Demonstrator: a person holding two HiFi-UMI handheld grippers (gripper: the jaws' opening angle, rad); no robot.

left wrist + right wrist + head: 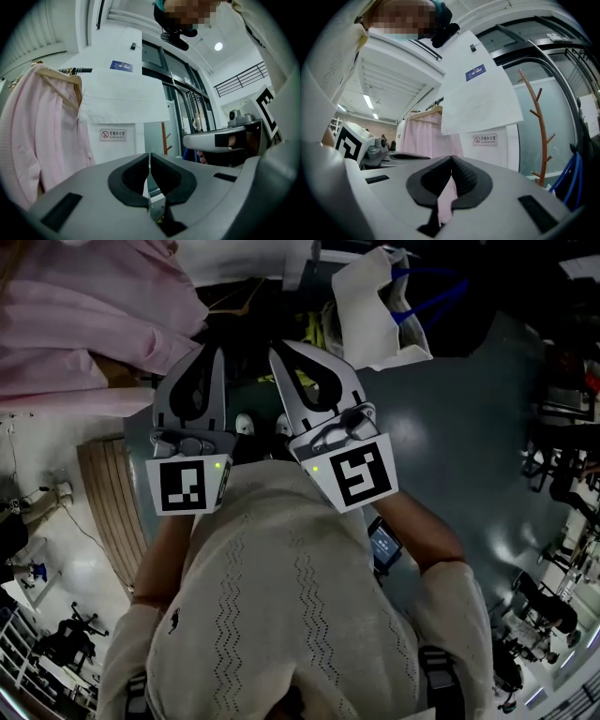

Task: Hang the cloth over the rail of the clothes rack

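Note:
A white cloth [123, 91] with a small blue label hangs flat on the clothes rack, just right of a pink garment [37, 136] on a wooden hanger. The rack's dark rail [77, 71] shows above that hanger. The same white cloth [480, 96] and pink garment [424, 136] appear in the right gripper view. Both grippers are held close to the person's chest, side by side, pointing toward the rack. My left gripper [211, 351] [149, 155] is shut and empty. My right gripper [281, 351] [451, 159] is also shut, with only the pink garment showing behind its jaws.
The pink garment [84, 315] fills the upper left of the head view. A white bag [375, 310] with blue handles hangs ahead on the right. A brown coat stand [540, 136] rises at the right, near a glass partition. A wall sign [113, 135] sits below the cloth.

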